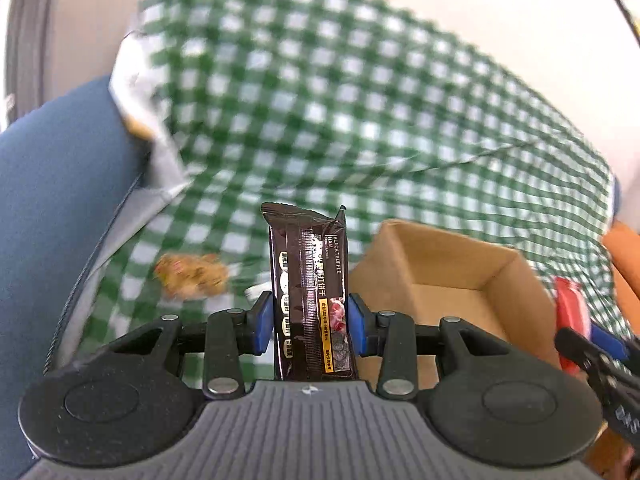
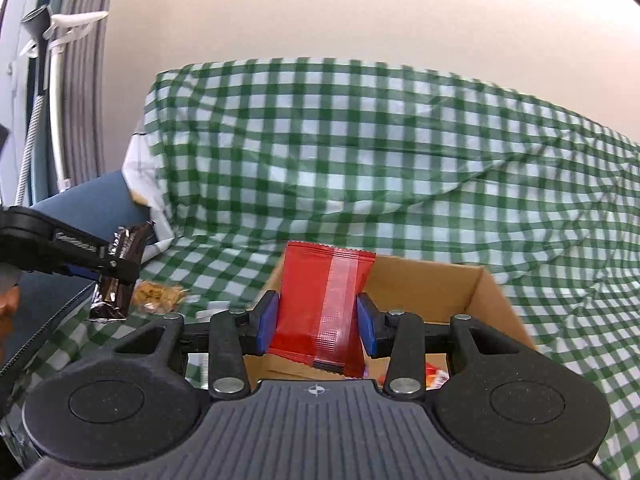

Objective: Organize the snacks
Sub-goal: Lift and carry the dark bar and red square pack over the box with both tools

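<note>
Above green-checked cloth (image 2: 360,152), my left hand-held gripper (image 1: 311,320) pinching dark snack bar (image 1: 310,292) upright, my right hand-held gripper (image 2: 318,320) pinching red snack packet (image 2: 324,304) over cardboard box (image 2: 472,292). Box open-topped, near wall low, cloth bare beyond far rim. Tan snack (image 1: 192,276) lies left of box, in the way there. Blue cushion (image 1: 60,184) borders cloth's left edge.

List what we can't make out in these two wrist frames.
- Cardboard box contents: right wrist view, red packet and right gripper body cover most of the floor; only an orange-white wrapper corner shows.
- Loose brownish snack: left wrist view, motion-blurred, type unreadable.
- Dark packet small print: left wrist view, too small; bottom hidden behind left gripper.
- Orange object: left wrist view, cut off by the right edge.
</note>
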Demonstrator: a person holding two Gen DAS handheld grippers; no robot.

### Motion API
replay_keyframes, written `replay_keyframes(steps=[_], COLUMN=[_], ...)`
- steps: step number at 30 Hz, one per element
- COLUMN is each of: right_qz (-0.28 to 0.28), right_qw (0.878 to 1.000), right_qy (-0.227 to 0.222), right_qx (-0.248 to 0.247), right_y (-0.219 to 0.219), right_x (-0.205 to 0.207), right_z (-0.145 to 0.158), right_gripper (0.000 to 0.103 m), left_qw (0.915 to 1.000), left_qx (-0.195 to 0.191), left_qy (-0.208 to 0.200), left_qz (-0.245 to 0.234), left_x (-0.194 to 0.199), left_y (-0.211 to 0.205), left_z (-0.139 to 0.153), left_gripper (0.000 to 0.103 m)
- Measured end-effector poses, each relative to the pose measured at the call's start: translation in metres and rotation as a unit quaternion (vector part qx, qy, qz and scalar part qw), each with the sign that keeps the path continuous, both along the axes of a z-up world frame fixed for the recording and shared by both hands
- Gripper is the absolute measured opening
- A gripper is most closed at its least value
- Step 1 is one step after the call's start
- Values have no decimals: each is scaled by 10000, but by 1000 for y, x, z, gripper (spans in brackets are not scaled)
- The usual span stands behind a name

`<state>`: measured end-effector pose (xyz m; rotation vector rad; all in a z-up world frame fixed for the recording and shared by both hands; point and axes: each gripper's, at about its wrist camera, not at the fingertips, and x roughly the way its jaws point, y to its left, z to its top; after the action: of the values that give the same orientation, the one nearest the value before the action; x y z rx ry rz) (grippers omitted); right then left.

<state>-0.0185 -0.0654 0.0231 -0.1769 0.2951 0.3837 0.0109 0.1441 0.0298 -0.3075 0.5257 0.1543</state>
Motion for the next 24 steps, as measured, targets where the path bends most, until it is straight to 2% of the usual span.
replay_keyframes(steps=[4,10,16,24], right_qz=[-266,-600,-823,-928], right_qw=[9996,9981,9965,9956], right_qy=[21,19,39,81], right_qx=[77,126,140,134], right_y=[-25,-56,-70,-77], right_x=[6,13,20,24], right_z=[2,1,-4,-7], right_gripper=[43,43,43,43], left_qw=[9986,9951,9900,9767], left_qx=[265,240,351,596], left_qy=[-328,-646,-714,-895], left_qz=[-304,-705,-1169,-1855], left_x=[-3,1,6,0], left_y=[-28,-58,-97,-136], left_z=[8,10,4,-4], left_gripper=[42,42,42,42])
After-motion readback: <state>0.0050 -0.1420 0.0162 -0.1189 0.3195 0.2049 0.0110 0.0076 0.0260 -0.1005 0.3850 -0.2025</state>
